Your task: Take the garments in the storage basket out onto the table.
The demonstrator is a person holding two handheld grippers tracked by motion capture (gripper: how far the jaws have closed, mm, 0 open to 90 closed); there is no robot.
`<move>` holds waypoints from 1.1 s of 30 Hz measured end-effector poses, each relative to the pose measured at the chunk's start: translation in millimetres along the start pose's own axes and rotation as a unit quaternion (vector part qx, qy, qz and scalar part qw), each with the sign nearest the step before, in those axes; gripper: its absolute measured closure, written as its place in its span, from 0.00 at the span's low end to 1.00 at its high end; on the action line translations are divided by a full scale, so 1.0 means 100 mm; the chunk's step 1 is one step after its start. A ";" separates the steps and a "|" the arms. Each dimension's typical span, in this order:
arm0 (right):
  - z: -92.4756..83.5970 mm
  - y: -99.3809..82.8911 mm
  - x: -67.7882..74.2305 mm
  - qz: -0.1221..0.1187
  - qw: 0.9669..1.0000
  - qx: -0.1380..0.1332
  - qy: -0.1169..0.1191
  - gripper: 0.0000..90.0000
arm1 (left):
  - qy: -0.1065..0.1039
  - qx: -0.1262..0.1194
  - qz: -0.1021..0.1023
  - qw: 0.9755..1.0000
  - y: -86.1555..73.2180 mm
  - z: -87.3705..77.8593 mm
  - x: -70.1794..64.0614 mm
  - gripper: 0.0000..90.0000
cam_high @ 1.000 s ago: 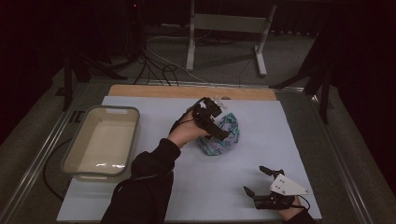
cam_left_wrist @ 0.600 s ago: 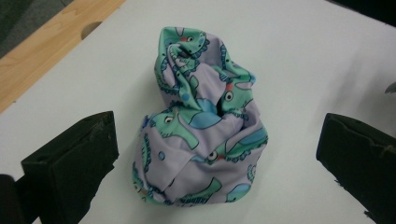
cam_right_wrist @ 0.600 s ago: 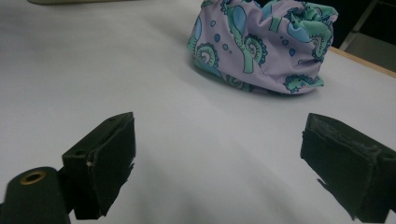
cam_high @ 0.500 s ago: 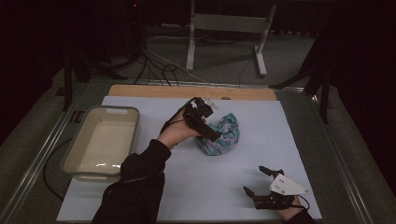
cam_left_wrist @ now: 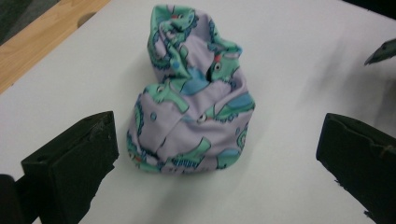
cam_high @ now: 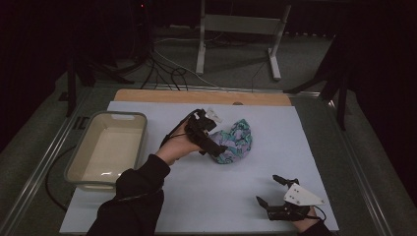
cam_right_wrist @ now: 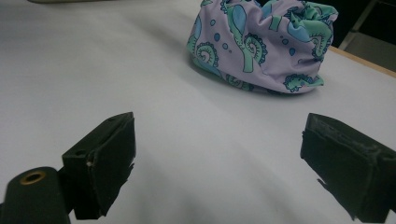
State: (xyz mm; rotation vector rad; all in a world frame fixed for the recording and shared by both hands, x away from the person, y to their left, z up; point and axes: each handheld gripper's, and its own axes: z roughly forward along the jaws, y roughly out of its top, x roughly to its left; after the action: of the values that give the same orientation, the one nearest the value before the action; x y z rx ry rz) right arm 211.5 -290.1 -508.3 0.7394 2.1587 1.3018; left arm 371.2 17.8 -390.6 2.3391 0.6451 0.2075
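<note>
A crumpled lilac cloth with green and blue dinosaur print (cam_high: 232,141) (cam_left_wrist: 194,95) (cam_right_wrist: 261,42) lies bunched on the white table cover (cam_high: 206,191), near its middle. My left gripper (cam_high: 212,140) (cam_left_wrist: 219,158) hovers at the cloth's left side, open, with its jaws wide apart and nothing between them. My right gripper (cam_high: 274,191) (cam_right_wrist: 219,163) rests near the front right edge of the table, open and empty, facing the cloth from a distance.
A beige plastic tub (cam_high: 108,150) stands on the left side of the table. A wooden strip (cam_high: 201,97) runs along the far edge. Beyond it are a metal stand (cam_high: 238,34) and floor cables (cam_high: 162,66).
My left gripper has drawn back to the left and toward the person, off the top of the cloth, which now shows more fully. The right gripper has stayed still.
</note>
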 end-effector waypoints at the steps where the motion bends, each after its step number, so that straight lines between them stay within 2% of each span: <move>1: 0.00 0.00 0.00 -0.001 1.000 0.000 -0.001 0.12 | -0.002 0.002 0.000 1.000 -0.03 -0.01 0.00 0.00; 9: 0.00 0.00 0.01 0.000 1.000 0.000 -0.001 0.12 | -0.003 0.008 0.001 1.000 -0.27 -0.05 -0.07 0.00; 13: 0.01 0.00 0.01 -0.003 1.000 0.003 -0.002 0.12 | -0.011 0.009 -0.001 1.000 -0.39 -0.05 -0.10 0.00; 20: 0.00 0.00 0.01 -0.002 1.000 0.003 -0.002 0.12 | -0.009 0.012 0.006 1.000 -0.58 -0.02 -0.16 0.00; 24: -0.01 0.00 0.00 -0.003 1.000 0.002 -0.005 0.12 | -0.019 0.012 0.008 1.000 -0.69 -0.02 -0.19 0.00; 33: -0.01 0.00 0.01 -0.008 1.000 0.003 -0.005 0.12 | -0.020 0.018 0.013 1.000 -0.96 -0.03 -0.26 0.00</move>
State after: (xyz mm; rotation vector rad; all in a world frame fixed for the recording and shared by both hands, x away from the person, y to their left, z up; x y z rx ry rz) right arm 210.2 -289.9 -507.9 0.7289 2.1574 1.2818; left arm 310.3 67.4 -451.3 2.3817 0.6042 0.1612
